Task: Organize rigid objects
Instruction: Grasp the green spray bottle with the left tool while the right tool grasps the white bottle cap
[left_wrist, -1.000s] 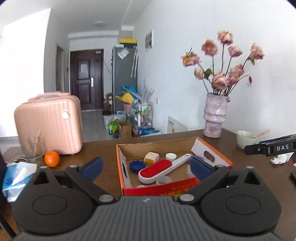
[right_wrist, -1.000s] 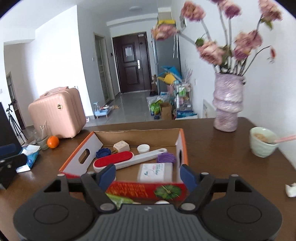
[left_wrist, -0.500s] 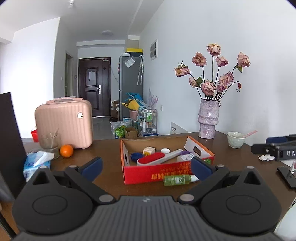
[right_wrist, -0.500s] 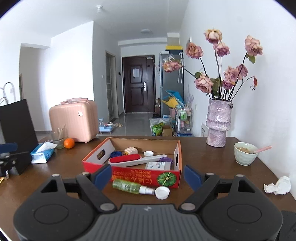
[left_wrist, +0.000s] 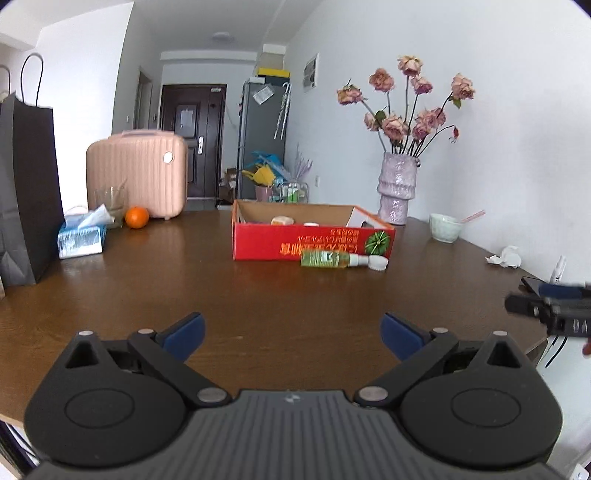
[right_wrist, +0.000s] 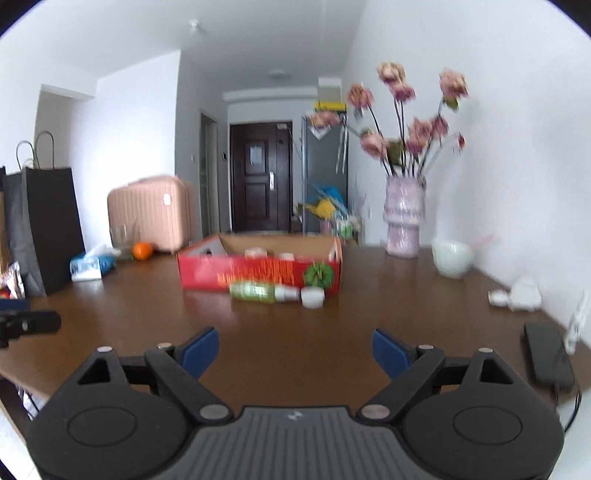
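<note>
**Both grippers backed way off, and the bottle and cap are still outside the box**

Both grippers have pulled back a long way from the red cardboard box (left_wrist: 312, 245) compared with a second ago, when they were right up over it looking down at the stuff inside. Now the box sits well across the brown table (left_wrist: 184, 295) from them.

Left gripper (left_wrist: 291, 332): jaws spread wide, nothing between them. Right gripper (right_wrist: 295, 350): jaws have just been opening further, also spread and empty.

What's left to tidy, I'd guess: the green bottle (left_wrist: 325, 258) lying on its side just in front of the box's near wall, and the white cap (left_wrist: 377, 263) right at its nozzle end. The box already holds a few bits, but from this low angle only the tops of a couple show over the rim.

Stuff that could go wrong from here:
- The bottle is round and lying down, so a sloppy pinch or a nudge could roll it away along the box wall.
- The cap is low and small, easy to push around instead of grabbing.
- The right wrist view is blurry, so lining up on either item from this far out looks iffy.
- The phone (right_wrist: 546, 354) with its cable sits near the table edge beside the right gripper, so a wide swing could clip it.
</note>
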